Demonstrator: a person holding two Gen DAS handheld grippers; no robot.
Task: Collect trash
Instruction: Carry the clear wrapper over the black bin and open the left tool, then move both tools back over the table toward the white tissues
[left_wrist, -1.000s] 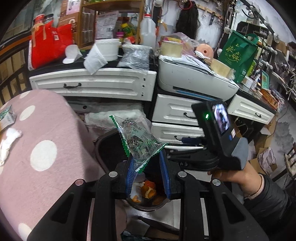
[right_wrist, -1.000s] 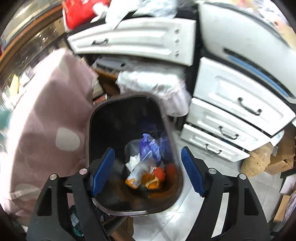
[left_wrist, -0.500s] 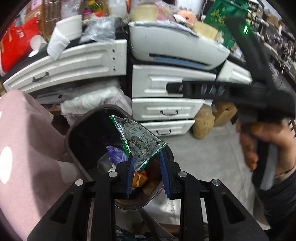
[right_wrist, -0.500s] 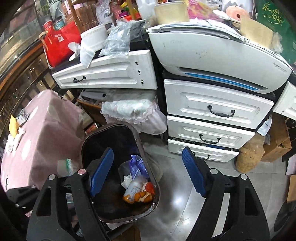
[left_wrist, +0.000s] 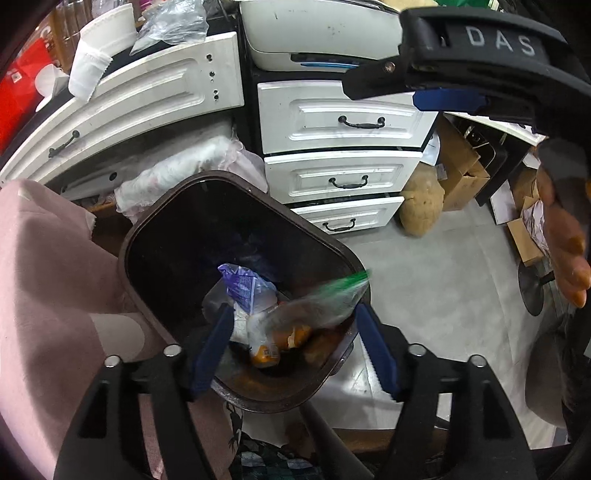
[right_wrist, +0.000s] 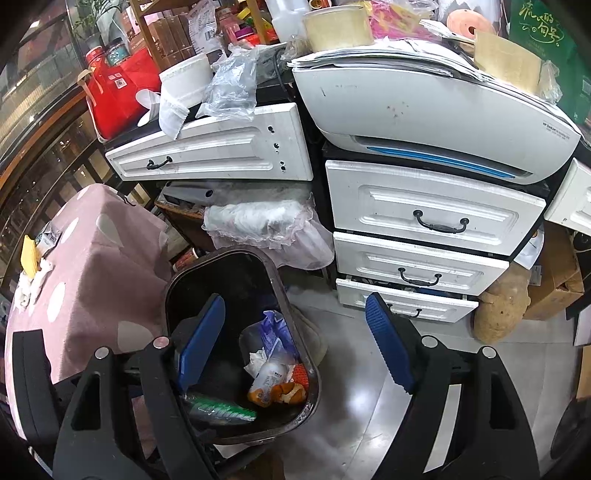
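Note:
A dark brown trash bin stands on the floor by the pink table; it also shows in the right wrist view. My left gripper is open right above the bin. A clear wrapper with green edges is blurred between its fingers, free of them; it shows inside the bin in the right wrist view. The bin holds a purple wrapper, a small bottle and orange scraps. My right gripper is open and empty above the bin's right rim.
A pink dotted tablecloth is left of the bin, with a yellow wrapper and crumpled tissue on it. White drawers and a printer stand behind. Cardboard boxes lie on the floor at right.
My left gripper has opened and let go of the green-edged wrapper, which drops into the bin. The right gripper has lifted up and away from the bin.

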